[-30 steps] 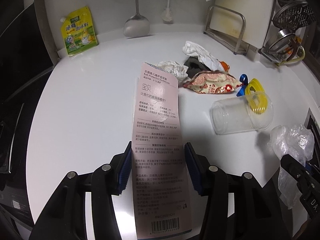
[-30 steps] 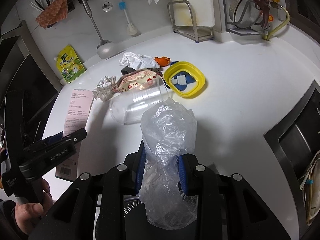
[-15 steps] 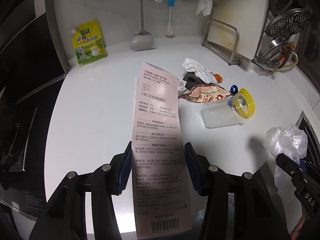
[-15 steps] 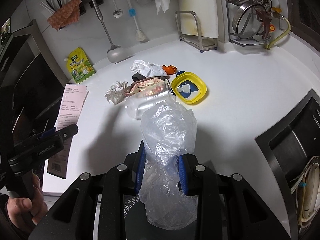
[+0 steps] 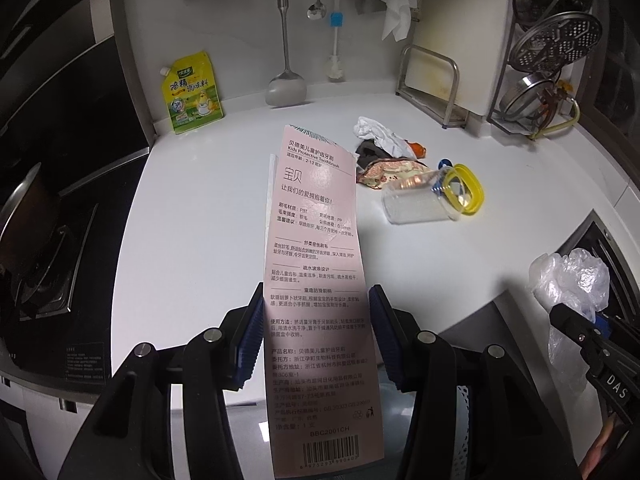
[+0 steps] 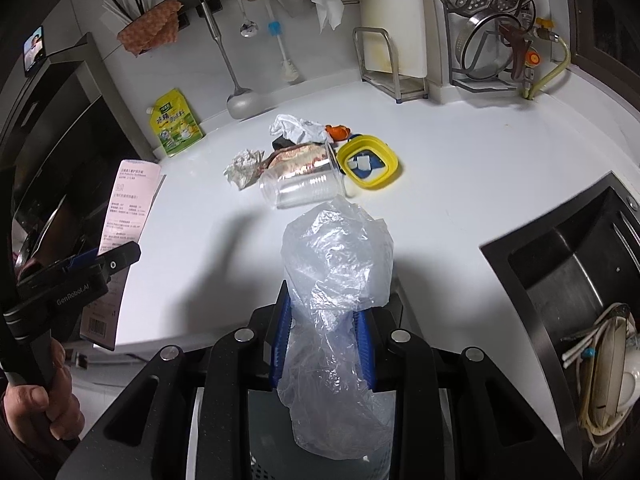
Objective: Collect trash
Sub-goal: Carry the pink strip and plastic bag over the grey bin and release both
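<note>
Both loaded: left gripper (image 5: 316,340) pinches pink card (image 5: 316,240), right gripper (image 6: 324,344) pinches plastic bag (image 6: 336,264); flimsy bag may slip free.

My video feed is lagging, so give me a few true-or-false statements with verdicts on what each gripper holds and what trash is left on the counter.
1. The left gripper holds a pink toothbrush package card. True.
2. The right gripper is empty. False: it is shut on a crumpled clear plastic bag.
3. The clear plastic cup stands upright on the counter. False: it lies on its side.
4. A snack wrapper lies beside the cup. True.
5. The yellow lid is in the sink. False: it is on the counter by the cup.
</note>
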Tool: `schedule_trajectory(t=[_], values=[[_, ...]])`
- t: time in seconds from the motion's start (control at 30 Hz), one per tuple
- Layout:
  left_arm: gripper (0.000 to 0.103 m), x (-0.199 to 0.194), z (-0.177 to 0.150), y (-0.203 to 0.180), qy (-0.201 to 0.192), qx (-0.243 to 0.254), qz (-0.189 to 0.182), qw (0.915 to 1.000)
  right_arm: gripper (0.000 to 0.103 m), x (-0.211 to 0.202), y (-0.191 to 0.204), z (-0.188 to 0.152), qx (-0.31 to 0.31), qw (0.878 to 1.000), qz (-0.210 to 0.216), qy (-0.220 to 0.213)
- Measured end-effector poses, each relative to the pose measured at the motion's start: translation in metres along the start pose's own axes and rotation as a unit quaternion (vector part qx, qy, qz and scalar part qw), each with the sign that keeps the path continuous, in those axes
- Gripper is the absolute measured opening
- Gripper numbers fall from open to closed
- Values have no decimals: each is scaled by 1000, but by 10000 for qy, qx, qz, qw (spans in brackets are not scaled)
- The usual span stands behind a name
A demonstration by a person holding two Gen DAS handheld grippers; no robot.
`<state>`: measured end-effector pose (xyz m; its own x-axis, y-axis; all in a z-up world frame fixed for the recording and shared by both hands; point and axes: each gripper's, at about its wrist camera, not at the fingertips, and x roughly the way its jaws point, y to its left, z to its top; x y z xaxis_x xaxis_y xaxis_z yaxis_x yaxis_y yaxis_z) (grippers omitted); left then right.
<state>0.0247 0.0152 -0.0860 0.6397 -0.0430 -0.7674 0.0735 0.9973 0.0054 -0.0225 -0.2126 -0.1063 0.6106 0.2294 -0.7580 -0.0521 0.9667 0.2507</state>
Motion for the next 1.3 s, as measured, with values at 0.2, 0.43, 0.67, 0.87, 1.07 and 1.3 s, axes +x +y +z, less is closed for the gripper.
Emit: schedule_trajectory(t=[0.2,0.43,0.67,0.87,1.07,1.3], values=[[49,-14,-17,-18,6,-3,-61,10000,28,-15,-9,-18,-36,10000,31,60],[49,-27,-38,-32,-16,-43,-95,9999,28,-30,-19,-37,-99,9999,54,128],[49,-40,-60,-32,15,-75,-31,10000,28,-37,-21,-58,-149,9994,144,289],[49,-48,-77,-28,56,-20,4,10000,28,-38,-16,-75,-236,9985,216,449],[49,-52,-90,-26,99,93,46,9999,28,-39,-9,-82,-325,9978,250,524],[49,-50,-104,-28,207,156,-42,9997,28,-35,-4,-92,-346,9971,282,616]])
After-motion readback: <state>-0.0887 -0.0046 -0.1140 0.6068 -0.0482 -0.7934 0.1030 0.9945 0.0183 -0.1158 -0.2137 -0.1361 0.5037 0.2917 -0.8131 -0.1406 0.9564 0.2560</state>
